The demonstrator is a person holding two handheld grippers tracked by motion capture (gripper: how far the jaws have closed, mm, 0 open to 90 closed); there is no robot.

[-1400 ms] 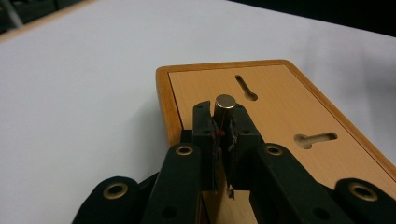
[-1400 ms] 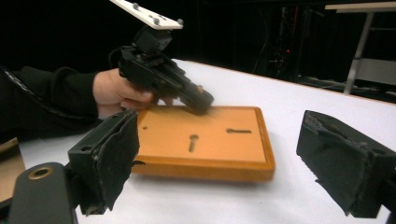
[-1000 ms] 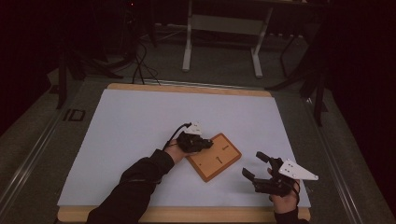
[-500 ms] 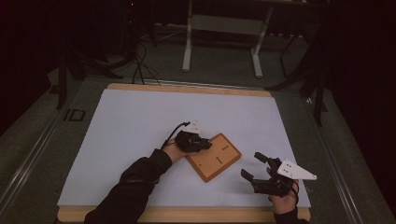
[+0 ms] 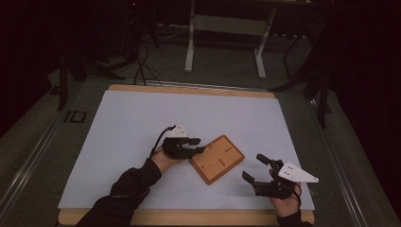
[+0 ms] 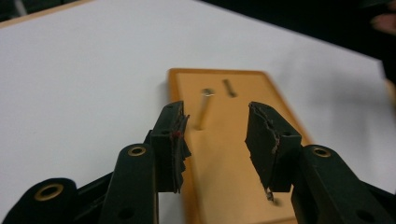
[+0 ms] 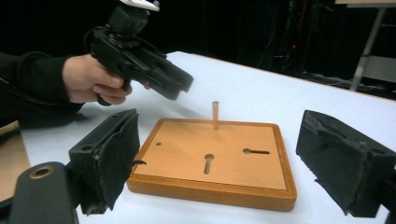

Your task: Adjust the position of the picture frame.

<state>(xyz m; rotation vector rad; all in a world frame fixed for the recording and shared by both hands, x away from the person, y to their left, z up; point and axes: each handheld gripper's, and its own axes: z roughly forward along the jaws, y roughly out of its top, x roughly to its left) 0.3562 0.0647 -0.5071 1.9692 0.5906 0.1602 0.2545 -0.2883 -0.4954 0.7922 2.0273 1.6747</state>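
A wooden board [image 5: 218, 160] [image 7: 177, 161] [image 6: 224, 163] with keyhole slots lies on the white mat. A thin wooden peg [image 7: 215, 114] [image 6: 203, 111] stands upright in a hole at the board's far edge. My left gripper [image 5: 201, 144] [image 6: 215, 111] [image 7: 175, 86] hovers just off the board's left corner, up and away from the peg. Its jaws have just been opening and nothing is between them. My right gripper [image 5: 252, 168] [image 7: 219, 119] rests near the table's front right, open wide and empty, facing the board.
The white mat [image 5: 142, 123] covers a wood-edged table [image 5: 189, 89]. Beyond the table's far edge stand a desk frame [image 5: 224, 28] and cables [image 5: 142, 61] on the dark floor. A sleeved forearm [image 5: 127, 189] crosses the front left of the mat.
My left gripper has drawn back to the left and up off the board's corner, and its jaws have parted. The right gripper has stayed where it was.
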